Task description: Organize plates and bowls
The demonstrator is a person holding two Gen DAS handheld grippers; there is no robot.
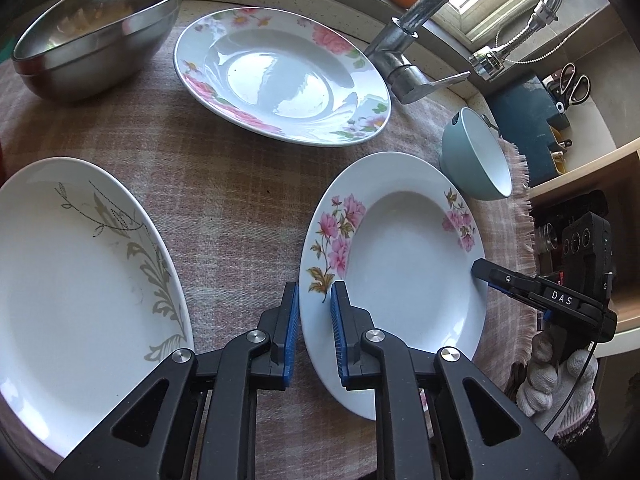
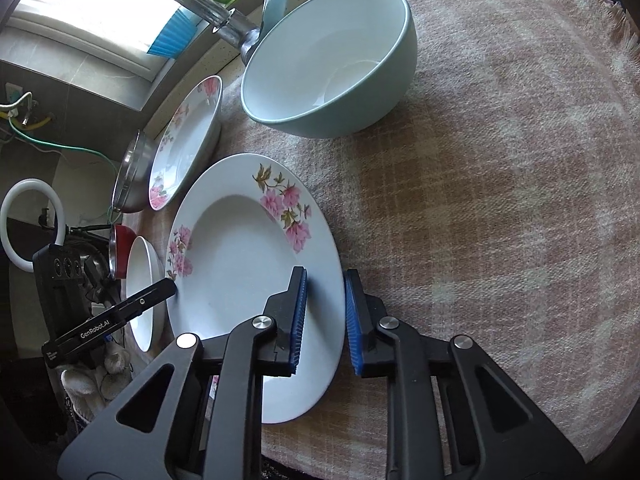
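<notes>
White plate with pink flowers, left fingers and right fingers clamping its opposite rims.

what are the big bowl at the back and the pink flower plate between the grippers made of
Big bowl: looks like stainless steel, brushed grey with mirror-like reflections on its wall. Pink flower plate: probably glazed ceramic or porcelain, glossy white with printed flowers on the rim; melamine cannot be ruled out by look alone.
</notes>
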